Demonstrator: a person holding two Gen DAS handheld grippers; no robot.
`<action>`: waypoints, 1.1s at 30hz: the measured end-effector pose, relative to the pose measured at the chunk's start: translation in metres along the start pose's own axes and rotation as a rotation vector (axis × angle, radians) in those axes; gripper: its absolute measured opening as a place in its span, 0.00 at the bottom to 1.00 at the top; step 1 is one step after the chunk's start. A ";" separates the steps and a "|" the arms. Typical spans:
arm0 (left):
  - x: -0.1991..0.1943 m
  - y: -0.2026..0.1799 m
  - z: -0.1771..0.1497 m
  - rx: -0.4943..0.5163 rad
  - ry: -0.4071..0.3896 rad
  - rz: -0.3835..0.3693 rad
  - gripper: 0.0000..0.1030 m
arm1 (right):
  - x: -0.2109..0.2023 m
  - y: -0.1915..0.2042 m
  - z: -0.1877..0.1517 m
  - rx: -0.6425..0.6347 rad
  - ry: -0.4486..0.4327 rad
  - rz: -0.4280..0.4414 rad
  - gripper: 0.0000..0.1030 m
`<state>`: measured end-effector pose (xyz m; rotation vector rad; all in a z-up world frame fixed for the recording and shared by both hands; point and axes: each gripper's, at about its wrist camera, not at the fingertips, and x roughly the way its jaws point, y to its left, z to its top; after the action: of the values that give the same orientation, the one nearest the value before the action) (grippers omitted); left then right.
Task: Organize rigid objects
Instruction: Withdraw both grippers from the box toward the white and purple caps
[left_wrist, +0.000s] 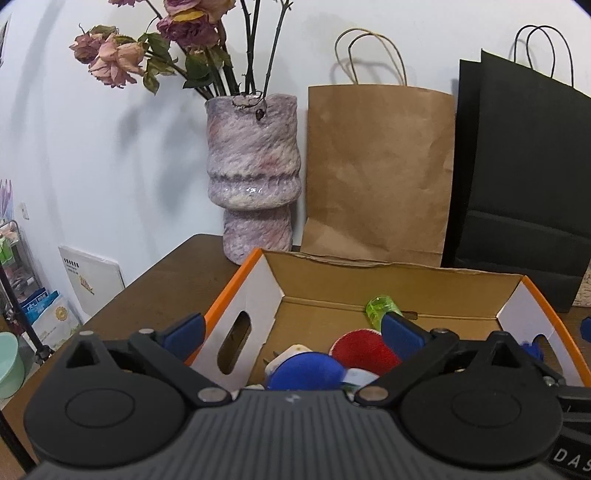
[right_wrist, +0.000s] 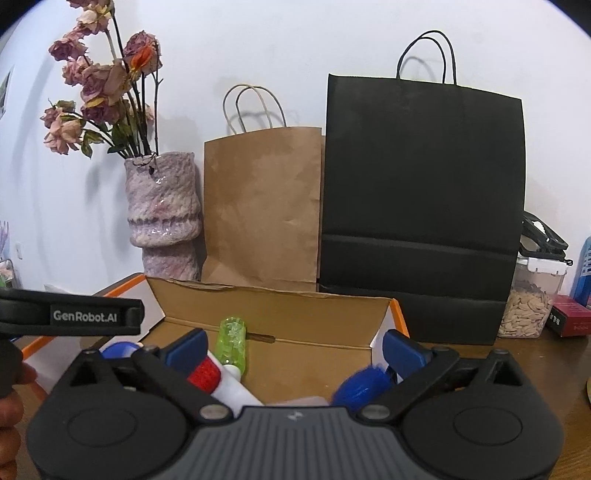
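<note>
Both spread wide, gripping nothing: left hand-held gripper (left_wrist: 291, 328) and right hand-held gripper (right_wrist: 293, 349), over an orange-edged cardboard box (left_wrist: 388, 291). Inside the box, a green translucent bottle (right_wrist: 232, 341), red (left_wrist: 364, 347) and blue (left_wrist: 306, 371) round pieces. Behind on the surface (left_wrist: 166, 280), vase (left_wrist: 255, 177), brown bag (left_wrist: 380, 170), black bag (right_wrist: 424, 206).

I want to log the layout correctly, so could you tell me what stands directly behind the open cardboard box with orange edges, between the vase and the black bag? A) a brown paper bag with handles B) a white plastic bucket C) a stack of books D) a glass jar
A: a brown paper bag with twisted handles stands upright against the wall behind the orange-edged cardboard box, flanked by the mottled purple ceramic vase and the tall black paper bag.
</note>
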<state>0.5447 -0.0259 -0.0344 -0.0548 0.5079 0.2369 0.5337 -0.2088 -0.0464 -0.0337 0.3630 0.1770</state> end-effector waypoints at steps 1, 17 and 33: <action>0.000 0.000 0.000 -0.001 0.001 0.003 1.00 | 0.000 0.000 0.000 0.000 0.001 0.000 1.00; -0.009 0.004 -0.004 0.019 -0.007 -0.010 1.00 | -0.008 -0.003 -0.004 0.017 0.000 -0.021 1.00; -0.034 0.019 -0.029 0.055 -0.003 0.000 1.00 | -0.052 -0.001 -0.017 0.010 -0.051 -0.020 1.00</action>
<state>0.4977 -0.0182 -0.0426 -0.0008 0.5107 0.2224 0.4798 -0.2199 -0.0437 -0.0233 0.3129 0.1559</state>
